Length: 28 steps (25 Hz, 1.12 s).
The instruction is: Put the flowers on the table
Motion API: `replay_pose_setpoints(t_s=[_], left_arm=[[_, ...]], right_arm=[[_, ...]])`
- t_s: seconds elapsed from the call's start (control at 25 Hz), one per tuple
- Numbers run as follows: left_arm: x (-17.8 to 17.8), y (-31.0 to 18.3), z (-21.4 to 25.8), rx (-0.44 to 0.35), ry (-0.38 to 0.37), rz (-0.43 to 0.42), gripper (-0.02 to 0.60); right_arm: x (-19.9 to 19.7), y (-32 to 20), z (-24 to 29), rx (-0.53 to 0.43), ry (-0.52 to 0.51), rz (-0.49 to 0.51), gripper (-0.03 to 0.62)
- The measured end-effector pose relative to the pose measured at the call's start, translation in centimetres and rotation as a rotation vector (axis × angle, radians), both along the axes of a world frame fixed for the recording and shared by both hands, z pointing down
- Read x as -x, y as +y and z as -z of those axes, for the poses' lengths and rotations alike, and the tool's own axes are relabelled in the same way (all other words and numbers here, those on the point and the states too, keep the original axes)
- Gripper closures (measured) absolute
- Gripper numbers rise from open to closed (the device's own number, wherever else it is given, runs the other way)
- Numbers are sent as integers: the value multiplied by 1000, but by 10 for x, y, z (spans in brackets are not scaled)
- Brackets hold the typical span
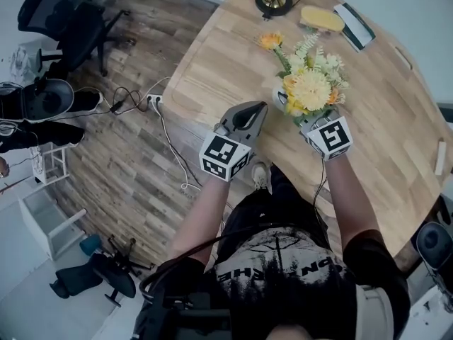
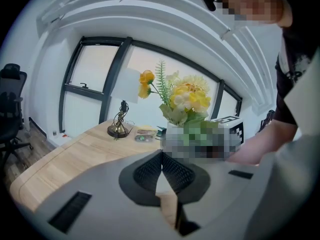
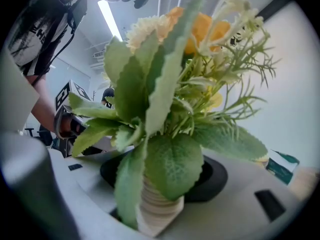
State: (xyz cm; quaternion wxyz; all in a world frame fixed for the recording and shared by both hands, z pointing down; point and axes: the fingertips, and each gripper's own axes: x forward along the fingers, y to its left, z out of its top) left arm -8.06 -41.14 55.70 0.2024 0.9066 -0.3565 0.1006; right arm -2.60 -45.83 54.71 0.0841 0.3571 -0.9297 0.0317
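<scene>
Flowers (image 1: 309,87), fluffy yellow pompoms, in a ribbed cream vase (image 3: 156,208)

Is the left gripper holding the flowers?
No: the left gripper has its jaws together with nothing between them, while the right gripper grips the white vase of the flowers.

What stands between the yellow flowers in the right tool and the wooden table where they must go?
Nothing visible does. The right tool grips the white ribbed vase of yellow flowers over a bare part of the light wooden table. The brass lamp base, yellow pad and green-and-white box sit apart at the far end.
</scene>
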Motion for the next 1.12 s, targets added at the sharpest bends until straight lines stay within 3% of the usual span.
replay_pose_setpoints(t_s=[1.12], left_arm=[[-6, 15, 24, -24, 24, 10, 568]], right_arm=[[-16, 14, -8, 65, 0, -61, 312]])
